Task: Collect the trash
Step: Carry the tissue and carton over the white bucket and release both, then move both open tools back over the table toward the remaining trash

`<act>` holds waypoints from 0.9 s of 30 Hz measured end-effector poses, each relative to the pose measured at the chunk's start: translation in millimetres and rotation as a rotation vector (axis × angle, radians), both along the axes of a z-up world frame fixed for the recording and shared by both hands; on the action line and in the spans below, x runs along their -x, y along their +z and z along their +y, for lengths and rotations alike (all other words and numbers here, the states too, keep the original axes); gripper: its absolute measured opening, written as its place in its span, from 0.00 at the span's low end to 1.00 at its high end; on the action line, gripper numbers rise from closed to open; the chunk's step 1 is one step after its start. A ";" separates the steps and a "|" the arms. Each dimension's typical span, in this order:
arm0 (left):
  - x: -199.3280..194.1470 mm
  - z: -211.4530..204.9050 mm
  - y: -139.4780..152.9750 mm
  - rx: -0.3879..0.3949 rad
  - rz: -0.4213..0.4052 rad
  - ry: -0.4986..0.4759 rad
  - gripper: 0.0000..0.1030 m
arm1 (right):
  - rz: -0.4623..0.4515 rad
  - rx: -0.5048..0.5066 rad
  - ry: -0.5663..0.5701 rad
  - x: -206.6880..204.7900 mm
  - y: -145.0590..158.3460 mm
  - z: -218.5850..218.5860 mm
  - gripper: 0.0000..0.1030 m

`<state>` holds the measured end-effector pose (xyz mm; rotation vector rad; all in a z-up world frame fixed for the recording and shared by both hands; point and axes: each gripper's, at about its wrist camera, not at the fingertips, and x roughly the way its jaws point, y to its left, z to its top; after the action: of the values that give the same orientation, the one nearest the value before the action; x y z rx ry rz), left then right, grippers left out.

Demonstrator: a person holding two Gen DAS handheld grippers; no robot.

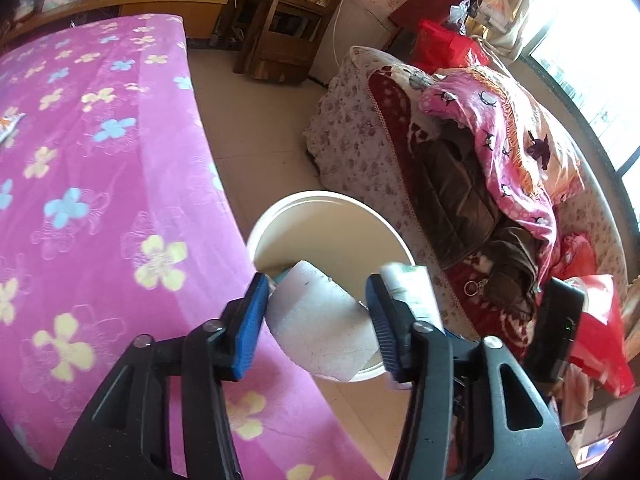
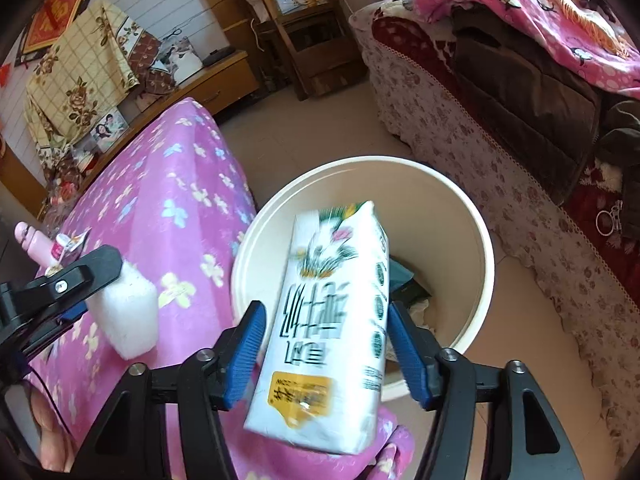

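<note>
My left gripper [image 1: 316, 320] hangs over the near rim of a cream bucket [image 1: 320, 196] beside the bed. A white foam block [image 1: 320, 332] sits tilted between its blue pads, which flank it without squeezing. In the right wrist view that block [image 2: 128, 312] hangs by the left gripper's finger [image 2: 80, 276]. My right gripper [image 2: 324, 340] is open above the bucket [image 2: 360, 160]. A white drink carton [image 2: 336, 320] stands blurred and loose between its pads, with a gap on each side. The carton [image 1: 412, 292] also shows in the left view. Dark trash [image 2: 408, 284] lies inside the bucket.
A bed with a pink flowered cover [image 1: 100, 160] lies left of the bucket; a wrapper [image 1: 8, 128] lies on it. A pink bottle [image 2: 34, 244] and a small wrapper [image 2: 72, 246] rest further along. A sofa piled with blankets [image 1: 460, 184] stands right. A wooden chair [image 1: 280, 20] stands beyond.
</note>
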<state>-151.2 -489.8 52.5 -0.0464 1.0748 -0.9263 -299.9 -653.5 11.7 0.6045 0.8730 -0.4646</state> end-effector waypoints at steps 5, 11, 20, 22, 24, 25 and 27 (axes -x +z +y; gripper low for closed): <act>-0.5 3.1 -0.9 -0.004 -0.016 0.009 0.58 | 0.007 -0.032 -0.029 4.6 -7.0 -4.8 0.66; -2.2 19.1 0.9 -0.034 -0.041 0.044 0.58 | 0.024 -0.049 -0.009 5.3 -9.7 4.8 0.66; -9.1 57.6 -2.2 -0.104 -0.099 0.109 0.58 | 0.007 -0.018 0.045 -3.6 7.4 37.0 0.66; -10.3 66.3 -1.5 -0.112 -0.106 0.122 0.58 | 0.002 -0.004 0.061 -7.4 12.8 46.2 0.66; -11.4 76.8 0.1 -0.117 -0.118 0.133 0.58 | 0.002 0.005 0.076 -11.4 16.7 55.3 0.66; -12.4 83.1 1.3 -0.120 -0.127 0.138 0.58 | 0.002 0.006 0.087 -14.4 19.0 61.3 0.66; -14.3 96.0 3.8 -0.134 -0.150 0.149 0.58 | 0.001 0.006 0.106 -19.5 21.7 69.5 0.66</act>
<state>-136.9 -393.8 56.3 0.0524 0.9778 -0.7116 -280.4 -584.1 33.3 0.5496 0.8996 -0.3720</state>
